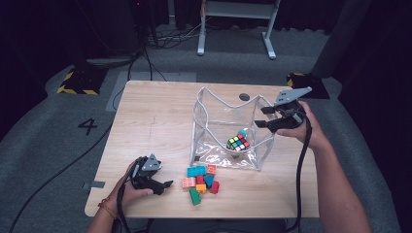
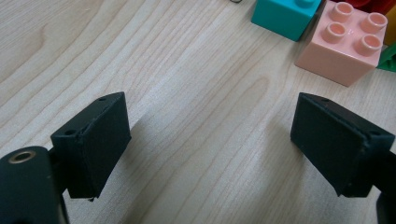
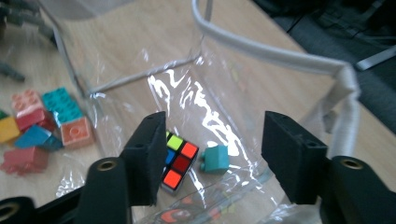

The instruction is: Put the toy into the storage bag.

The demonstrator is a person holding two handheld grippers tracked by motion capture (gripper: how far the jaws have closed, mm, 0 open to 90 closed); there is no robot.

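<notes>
Your right gripper hangs at the right rim of the clear bag, jaws parted and holding nothing; the puzzle cube and a teal block lie inside the bag. Your left gripper rests wide and empty left of the block pile near you. I judge the floppy bag wall could catch a jaw and drag or tip.

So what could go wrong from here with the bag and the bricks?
The clear bag is floppy with a sagging rim, so a dropped brick could hit the rim and bounce out. The right gripper hangs open at that rim and might tip the bag. The left gripper, open beside the bricks, could scatter the loose pile.
</notes>
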